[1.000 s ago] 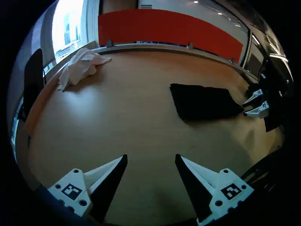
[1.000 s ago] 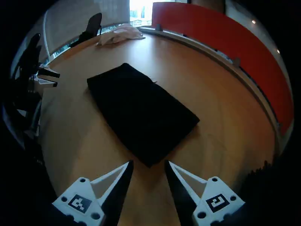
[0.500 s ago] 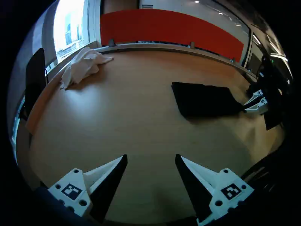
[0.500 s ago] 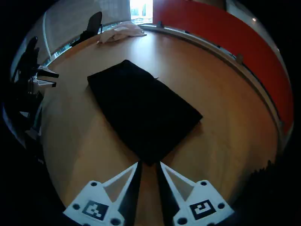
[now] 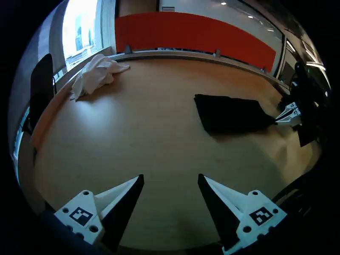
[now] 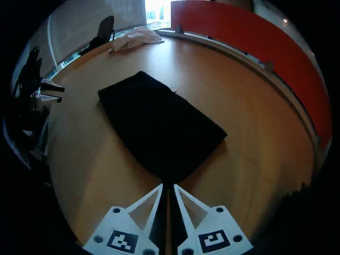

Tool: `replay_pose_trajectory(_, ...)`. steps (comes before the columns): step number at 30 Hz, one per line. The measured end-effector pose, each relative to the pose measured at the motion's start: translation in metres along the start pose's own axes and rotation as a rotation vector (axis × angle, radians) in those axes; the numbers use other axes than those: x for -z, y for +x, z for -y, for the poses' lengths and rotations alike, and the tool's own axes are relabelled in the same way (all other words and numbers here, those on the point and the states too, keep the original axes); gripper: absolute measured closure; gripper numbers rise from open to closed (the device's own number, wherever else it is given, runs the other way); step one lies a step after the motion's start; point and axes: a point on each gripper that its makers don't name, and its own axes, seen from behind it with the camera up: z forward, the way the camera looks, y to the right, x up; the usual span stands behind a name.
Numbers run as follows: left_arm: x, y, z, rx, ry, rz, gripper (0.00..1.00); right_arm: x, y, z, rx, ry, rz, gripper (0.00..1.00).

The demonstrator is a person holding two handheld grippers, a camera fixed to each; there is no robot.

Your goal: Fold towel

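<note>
Left gripper view, tongs: left tongs (image 5: 170,176) spread wide, empty, over bare tabletop (image 5: 127,127).
Left gripper view, towel: black towel (image 5: 229,112) lies flat ahead to my right, well apart; right tongs (image 5: 289,117) at its far edge.
Right gripper view, tongs: nearly closed at the near corner; I cannot tell whether they pinch cloth.
Right gripper view, axis: long side runs away up-left; right hand nearer.
Room: white cloth (image 6: 136,38), red partition (image 6: 255,46).

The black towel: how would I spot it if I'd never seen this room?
Find the wooden table running beside the red panel. The black towel lies flat near its middle, a neat dark rectangle. The white cloth, crumpled at the far end, is the only other fabric.
</note>
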Motion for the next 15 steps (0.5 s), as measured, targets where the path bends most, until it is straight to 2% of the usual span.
replay_pose_trajectory(15,-0.001,0.005,0.000,-0.020,0.007,-0.021,0.06,0.024,0.008,-0.003,-0.003,-0.032,-0.032,0.98)
